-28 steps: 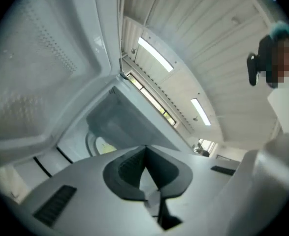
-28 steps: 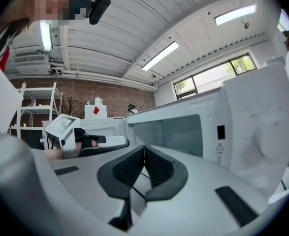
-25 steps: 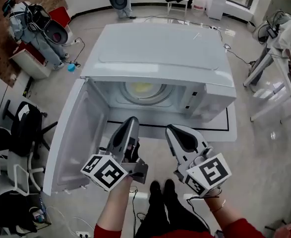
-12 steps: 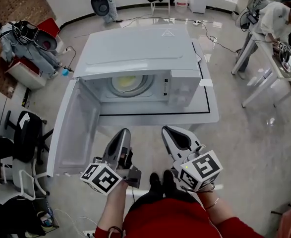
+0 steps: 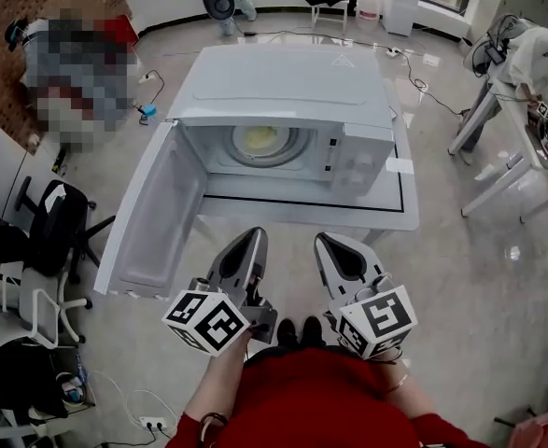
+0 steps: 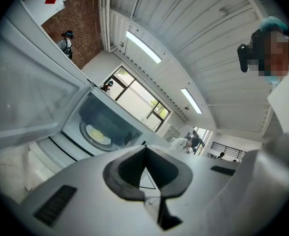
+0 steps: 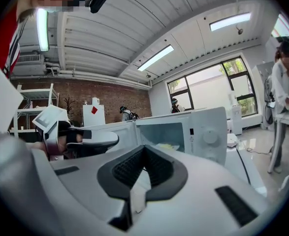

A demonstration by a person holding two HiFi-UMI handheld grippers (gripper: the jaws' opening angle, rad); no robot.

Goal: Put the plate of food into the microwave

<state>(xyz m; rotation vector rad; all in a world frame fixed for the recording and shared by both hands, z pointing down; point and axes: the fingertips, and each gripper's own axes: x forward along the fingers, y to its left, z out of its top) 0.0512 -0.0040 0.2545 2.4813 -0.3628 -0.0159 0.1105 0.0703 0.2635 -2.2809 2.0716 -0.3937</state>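
A white microwave (image 5: 283, 87) stands on a white table (image 5: 400, 215) with its door (image 5: 157, 213) swung wide to the left. Inside on the turntable lies a plate of yellow food (image 5: 259, 139), also in the left gripper view as the plate (image 6: 99, 134) and in the right gripper view as the plate (image 7: 168, 146). My left gripper (image 5: 253, 238) and right gripper (image 5: 326, 243) hang side by side in front of the table, over the floor and apart from the microwave. Both are shut, with nothing between the jaws. The right gripper view shows the left gripper (image 7: 92, 139) beside it.
The open door juts out past the table's left front corner. Black office chairs (image 5: 54, 227) stand at the left. A person (image 5: 544, 54) works at a table on the right. Cables trail across the floor behind the microwave.
Both grippers have drawn back from the microwave's opening, off the table's front edge and toward my body. The plate stays inside and the door stays open.
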